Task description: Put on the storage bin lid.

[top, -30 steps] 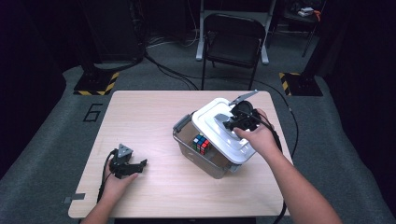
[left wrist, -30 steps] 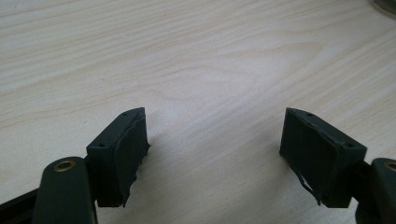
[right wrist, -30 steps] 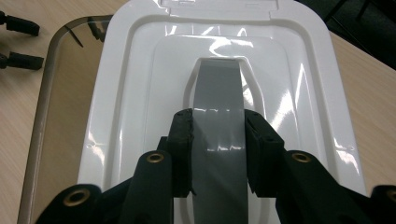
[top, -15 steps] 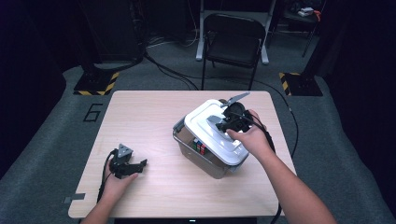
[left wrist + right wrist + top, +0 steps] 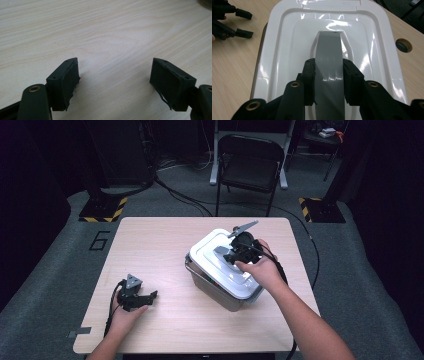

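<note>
Glossy white lid (image 5: 287,50), flat grey handle (image 5: 329,62) (matte), pale woodgrain table (image 5: 105,37)

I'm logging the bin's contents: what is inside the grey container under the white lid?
The white lid covers the grey container, so its inside is hidden. The right gripper is shut on the lid's grey handle. The container's wall shows nothing of what it holds.

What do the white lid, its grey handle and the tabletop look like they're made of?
White lid: likely glossy moulded plastic, with sharp light reflections. Grey handle: probably smooth plastic too, with a softer sheen. Tabletop: pale wood-grain, matte; possibly laminate rather than solid wood.
</note>
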The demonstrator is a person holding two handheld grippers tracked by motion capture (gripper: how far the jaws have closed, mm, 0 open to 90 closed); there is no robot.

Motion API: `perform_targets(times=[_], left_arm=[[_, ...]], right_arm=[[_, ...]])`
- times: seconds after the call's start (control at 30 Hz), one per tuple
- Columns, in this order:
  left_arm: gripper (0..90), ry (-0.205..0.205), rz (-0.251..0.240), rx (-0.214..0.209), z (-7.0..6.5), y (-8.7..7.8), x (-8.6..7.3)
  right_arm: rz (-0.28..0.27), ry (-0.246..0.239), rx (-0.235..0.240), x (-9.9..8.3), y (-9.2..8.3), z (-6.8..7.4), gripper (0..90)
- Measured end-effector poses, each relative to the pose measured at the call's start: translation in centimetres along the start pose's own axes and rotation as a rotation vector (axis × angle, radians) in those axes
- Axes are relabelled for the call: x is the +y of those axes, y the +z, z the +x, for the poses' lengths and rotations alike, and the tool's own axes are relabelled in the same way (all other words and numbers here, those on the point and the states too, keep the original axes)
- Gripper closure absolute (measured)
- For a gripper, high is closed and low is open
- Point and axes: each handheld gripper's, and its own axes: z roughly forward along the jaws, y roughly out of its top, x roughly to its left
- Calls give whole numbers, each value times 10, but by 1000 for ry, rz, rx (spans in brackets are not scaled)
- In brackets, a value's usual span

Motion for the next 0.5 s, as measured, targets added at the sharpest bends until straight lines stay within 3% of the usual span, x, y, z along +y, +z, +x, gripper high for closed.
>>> perform_targets(times=[0.5], left_arm=[[228,0,0,0,0,0,0]], right_arm=[[14,-27,29,4,13,13,670]])
